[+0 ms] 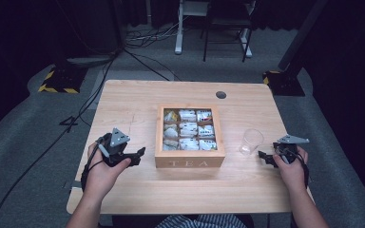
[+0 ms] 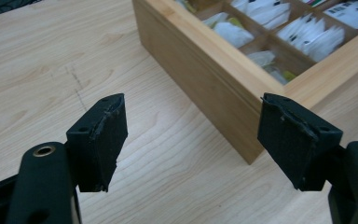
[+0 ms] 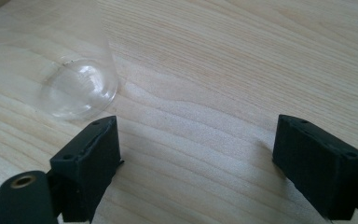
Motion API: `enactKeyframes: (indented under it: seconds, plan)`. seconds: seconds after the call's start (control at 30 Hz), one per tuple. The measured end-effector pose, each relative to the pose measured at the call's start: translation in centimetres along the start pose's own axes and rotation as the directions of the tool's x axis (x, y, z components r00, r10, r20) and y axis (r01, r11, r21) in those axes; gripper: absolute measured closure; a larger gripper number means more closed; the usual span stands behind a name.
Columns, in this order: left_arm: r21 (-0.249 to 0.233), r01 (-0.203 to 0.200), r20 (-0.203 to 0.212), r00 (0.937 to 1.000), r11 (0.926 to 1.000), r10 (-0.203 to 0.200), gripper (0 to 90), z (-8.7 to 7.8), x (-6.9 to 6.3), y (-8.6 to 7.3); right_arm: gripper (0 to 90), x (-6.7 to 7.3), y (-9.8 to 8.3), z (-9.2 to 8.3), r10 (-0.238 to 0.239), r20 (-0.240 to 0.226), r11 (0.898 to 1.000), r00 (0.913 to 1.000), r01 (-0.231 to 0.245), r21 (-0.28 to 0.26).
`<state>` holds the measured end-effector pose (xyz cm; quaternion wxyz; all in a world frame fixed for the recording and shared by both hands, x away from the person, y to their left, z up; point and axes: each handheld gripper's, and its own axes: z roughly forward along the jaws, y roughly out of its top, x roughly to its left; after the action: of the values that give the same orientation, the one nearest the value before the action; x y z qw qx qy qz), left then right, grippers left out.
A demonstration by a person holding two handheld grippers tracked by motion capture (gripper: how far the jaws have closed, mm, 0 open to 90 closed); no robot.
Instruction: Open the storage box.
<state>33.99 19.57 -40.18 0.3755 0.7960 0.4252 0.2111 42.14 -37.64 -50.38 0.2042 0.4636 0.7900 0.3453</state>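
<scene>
A wooden tea box (image 1: 189,162) marked TEA stands at the table's middle, lid off, its compartments packed with tea bags (image 1: 188,129). My left gripper (image 1: 138,156) hovers just left of the box's near-left corner, raised off the table, jaws open and empty. In the left gripper view the box corner (image 2: 242,107) lies ahead between the pads (image 2: 105,140), and tea bags (image 2: 307,39) show inside. A clear plastic cup (image 1: 251,141) stands right of the box. My right gripper (image 1: 265,157) rests low beside it, open and empty; the cup (image 3: 77,79) is just ahead-left of its jaws.
The light wood table (image 1: 138,102) has a cable hole (image 1: 221,94) at the back. Cables trail across the grey floor at the left, and stands and a chair frame stand behind the table.
</scene>
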Motion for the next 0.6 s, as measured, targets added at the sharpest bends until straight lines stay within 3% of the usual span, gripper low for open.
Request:
enactKeyframes:
  seconds: [0.3,0.5,0.6]
  plan:
    - [0.007,-0.056,0.042,0.9975,0.9984,0.056,24.3,0.7,-2.3,0.5,15.1,0.0,0.0,0.0,0.0,-0.001,1.0,1.0,0.0,0.001]
    - [-0.02,-0.059,0.103,0.9928,0.9981,0.061,22.6,1.8,-3.5,0.4,15.1,0.0,0.0,0.0,0.0,0.0,1.0,1.0,0.0,0.0]
    - [-0.007,-0.063,0.111,0.9918,0.998,0.063,22.4,2.3,-3.6,0.3,15.1,0.0,0.0,0.0,0.001,-0.001,1.0,1.0,-0.001,0.001]
